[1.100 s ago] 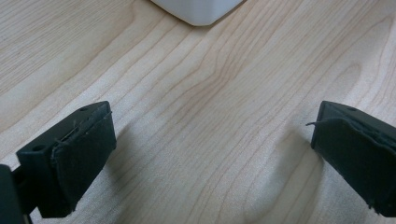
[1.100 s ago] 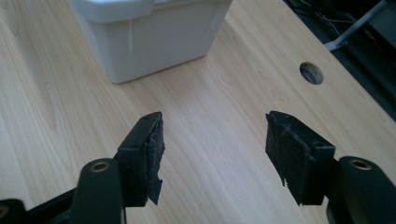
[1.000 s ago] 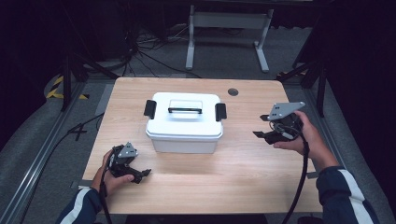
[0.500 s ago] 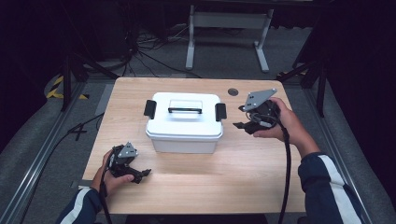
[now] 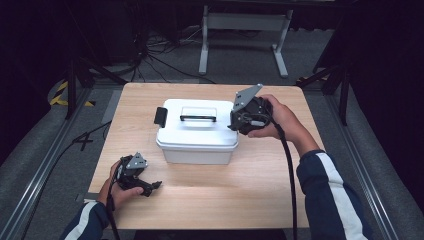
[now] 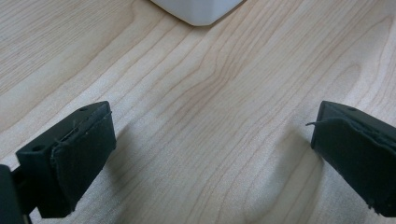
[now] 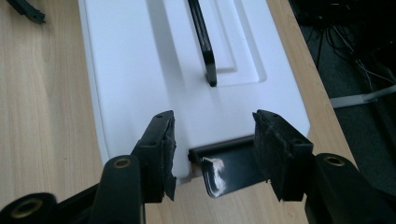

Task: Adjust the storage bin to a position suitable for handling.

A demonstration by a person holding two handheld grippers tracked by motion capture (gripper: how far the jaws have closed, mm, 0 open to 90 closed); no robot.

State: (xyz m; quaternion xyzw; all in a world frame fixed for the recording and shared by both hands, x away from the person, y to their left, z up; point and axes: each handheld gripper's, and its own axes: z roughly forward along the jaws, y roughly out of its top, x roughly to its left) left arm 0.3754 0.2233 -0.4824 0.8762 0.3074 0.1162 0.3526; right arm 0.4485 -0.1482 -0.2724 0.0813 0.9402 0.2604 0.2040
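High view: white box (image 5: 197, 131) mid-worktop (image 5: 260, 195), long axis left to right; right tool (image 5: 235, 120) at its right end, covering the latch there. Left tool (image 5: 150, 186) lies well apart, near the front edge.

Left gripper view: jaws wide open over bare wood, nothing between; the box corner (image 6: 198, 10) is cut off at the top edge.

Right gripper view: jaws, just closing, straddle the black right-end latch (image 7: 229, 165) without pressing it; its lower part is hidden.
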